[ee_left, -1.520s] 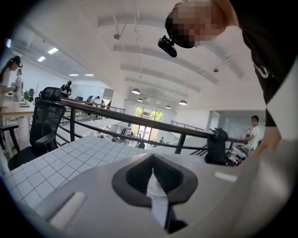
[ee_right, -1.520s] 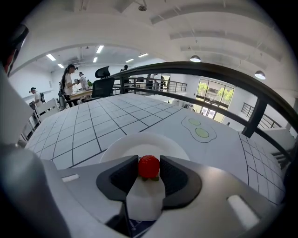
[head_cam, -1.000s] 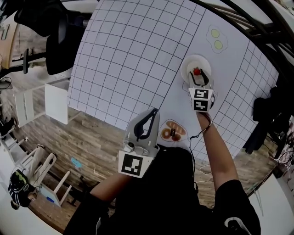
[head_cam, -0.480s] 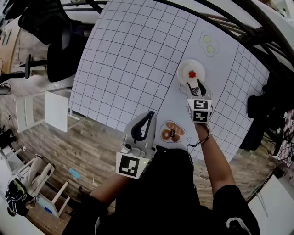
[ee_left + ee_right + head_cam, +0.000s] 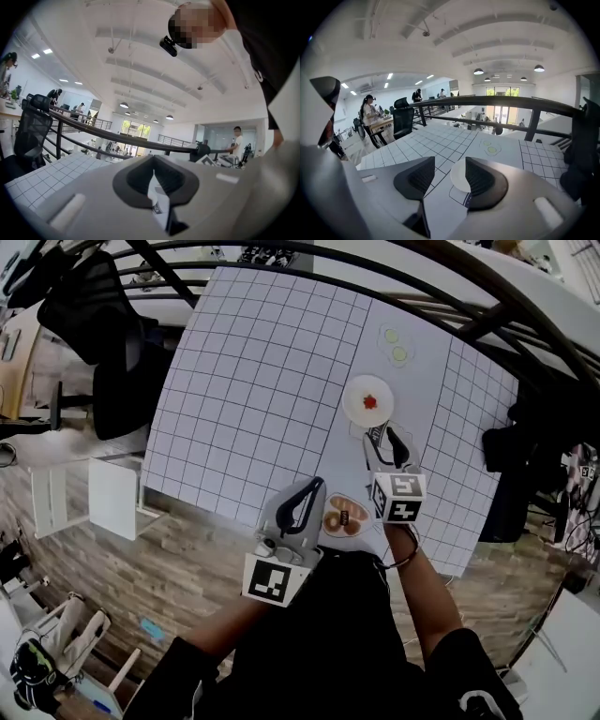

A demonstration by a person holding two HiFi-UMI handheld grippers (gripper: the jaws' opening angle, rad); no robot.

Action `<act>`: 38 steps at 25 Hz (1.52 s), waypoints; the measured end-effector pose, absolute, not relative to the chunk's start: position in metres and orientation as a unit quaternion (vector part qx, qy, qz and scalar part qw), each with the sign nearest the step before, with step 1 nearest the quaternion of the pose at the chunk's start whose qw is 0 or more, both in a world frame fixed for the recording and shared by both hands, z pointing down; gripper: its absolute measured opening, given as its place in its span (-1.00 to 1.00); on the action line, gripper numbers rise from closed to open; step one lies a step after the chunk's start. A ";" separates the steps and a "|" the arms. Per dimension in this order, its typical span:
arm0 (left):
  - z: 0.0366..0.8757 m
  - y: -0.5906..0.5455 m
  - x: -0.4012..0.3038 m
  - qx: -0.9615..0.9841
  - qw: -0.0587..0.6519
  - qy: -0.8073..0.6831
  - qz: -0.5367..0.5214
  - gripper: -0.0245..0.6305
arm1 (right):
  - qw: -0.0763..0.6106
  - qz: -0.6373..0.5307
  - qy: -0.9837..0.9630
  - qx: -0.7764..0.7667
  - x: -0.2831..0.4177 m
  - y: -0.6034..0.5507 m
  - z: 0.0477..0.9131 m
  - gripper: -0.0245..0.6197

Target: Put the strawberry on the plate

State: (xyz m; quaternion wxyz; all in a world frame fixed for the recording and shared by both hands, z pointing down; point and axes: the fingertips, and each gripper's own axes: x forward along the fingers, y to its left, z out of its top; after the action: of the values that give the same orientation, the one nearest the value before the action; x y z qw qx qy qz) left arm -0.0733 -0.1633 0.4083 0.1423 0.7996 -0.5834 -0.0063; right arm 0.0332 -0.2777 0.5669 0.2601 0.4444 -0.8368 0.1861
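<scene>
The red strawberry (image 5: 369,402) lies in the middle of the small white plate (image 5: 354,409) on the gridded table. My right gripper (image 5: 388,440) hovers just short of the plate, on the near side, open and empty. In the right gripper view the plate (image 5: 458,177) shows between the spread jaws of the right gripper (image 5: 447,180); the strawberry is hidden there. My left gripper (image 5: 300,505) hangs at the table's near edge, shut with nothing in it. The left gripper view has the left gripper (image 5: 152,180) pointing over the table at the room.
A picture card with brown rings (image 5: 345,518) lies at the near edge between the grippers. Another card with two green circles (image 5: 394,345) lies beyond the plate. A black railing (image 5: 441,306) borders the far side, a black chair (image 5: 89,296) stands at left.
My right gripper has drawn back from the plate toward the person, leaving the strawberry on it. The left gripper stays at the near edge.
</scene>
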 end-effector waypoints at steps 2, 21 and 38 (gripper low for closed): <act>0.405 -0.161 -0.072 0.802 0.141 -0.581 -0.010 -0.90 | 0.243 0.178 -0.842 0.447 0.032 -0.268 0.544 -0.28; 0.364 -0.126 -0.065 0.823 0.103 -0.555 -0.060 -0.90 | 0.151 0.121 -0.864 0.465 0.025 -0.152 0.410 -0.36; 0.361 -0.079 -0.025 0.845 0.113 -0.519 -0.052 -0.90 | 0.105 0.095 -0.855 0.499 0.044 -0.085 0.370 -0.65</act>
State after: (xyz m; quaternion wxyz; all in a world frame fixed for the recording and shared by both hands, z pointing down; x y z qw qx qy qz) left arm -0.0250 -0.0794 0.3611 0.1133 0.8454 -0.5194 -0.0524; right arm 0.0438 -0.0847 0.3703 0.1047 0.4991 -0.8549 0.0955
